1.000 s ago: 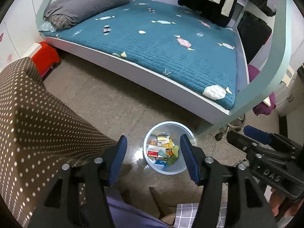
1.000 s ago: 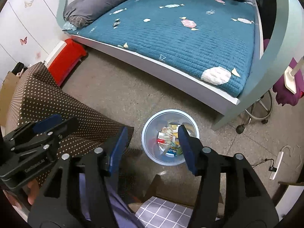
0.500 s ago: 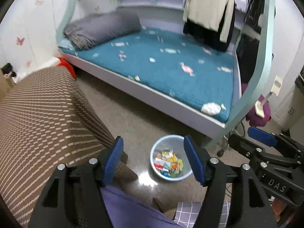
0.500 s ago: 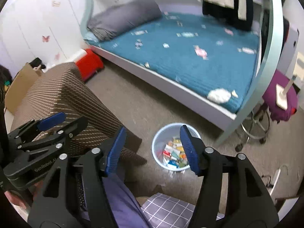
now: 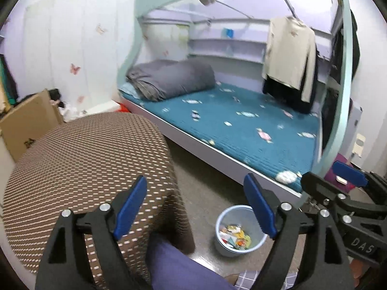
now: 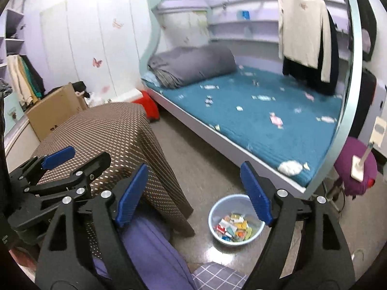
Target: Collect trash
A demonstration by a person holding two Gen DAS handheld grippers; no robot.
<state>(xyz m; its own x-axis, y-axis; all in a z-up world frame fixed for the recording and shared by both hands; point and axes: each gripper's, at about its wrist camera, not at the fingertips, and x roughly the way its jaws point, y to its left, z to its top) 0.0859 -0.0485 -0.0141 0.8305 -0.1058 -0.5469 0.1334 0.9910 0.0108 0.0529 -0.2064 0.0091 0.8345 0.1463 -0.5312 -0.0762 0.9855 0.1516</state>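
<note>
A pale blue bin (image 5: 221, 246) stands on the floor with colourful wrappers (image 5: 235, 235) inside; it also shows in the right wrist view (image 6: 214, 213) with its wrappers (image 6: 233, 227). My left gripper (image 5: 194, 205) is open and empty, held high above the floor beside the brown dotted table (image 5: 79, 164). My right gripper (image 6: 193, 193) is open and empty, also raised. Each gripper shows in the other's view: the right one (image 5: 343, 183) and the left one (image 6: 70, 159).
A bed with a blue quilt (image 5: 241, 125) and grey rolled duvet (image 5: 169, 79) fills the back. Clothes (image 5: 290, 58) hang at the right. A cardboard box (image 5: 26, 123), a red stool (image 6: 147, 104) and a purple stool (image 6: 355, 166) stand around.
Both grippers have risen and tilted up from looking down at the bin, so the room and bed frame now fill the views. Both stay open and empty.
</note>
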